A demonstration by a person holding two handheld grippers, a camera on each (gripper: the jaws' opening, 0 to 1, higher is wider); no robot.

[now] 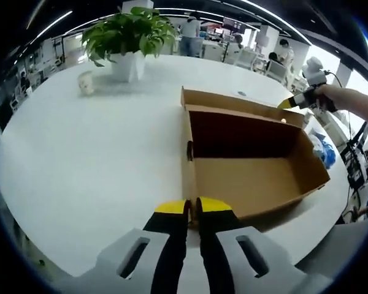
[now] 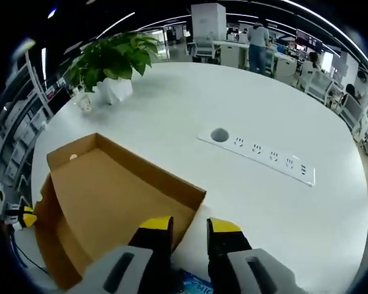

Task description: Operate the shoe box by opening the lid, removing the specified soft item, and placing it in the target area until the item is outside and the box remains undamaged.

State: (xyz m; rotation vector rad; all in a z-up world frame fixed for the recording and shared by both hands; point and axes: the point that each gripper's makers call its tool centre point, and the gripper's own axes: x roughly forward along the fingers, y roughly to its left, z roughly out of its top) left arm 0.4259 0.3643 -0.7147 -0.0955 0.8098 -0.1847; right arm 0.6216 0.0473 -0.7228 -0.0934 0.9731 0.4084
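The brown cardboard shoe box [image 1: 251, 177] lies open on the white table, its inside bare and its far side in shadow. My left gripper [image 1: 192, 208] sits at the box's near left corner, its yellow-tipped jaws closed on the wall edge. A hand holds the right gripper [image 1: 294, 101] at the box's far right corner. In the right gripper view the box [image 2: 110, 196] lies to the left, and my right gripper [image 2: 190, 225] stands open just beside its corner. A blue and white soft item [image 1: 324, 150] lies on the table right of the box, also seen as a blue and white patch [image 2: 193, 283] low between the right jaws.
A potted plant [image 1: 129, 37] and a small pale cup [image 1: 86, 82] stand at the far left of the table. A white power strip [image 2: 257, 156] and a round cable hole [image 2: 219, 135] lie beyond the box. People and desks fill the background. The table edge [image 1: 331, 214] runs close to the box.
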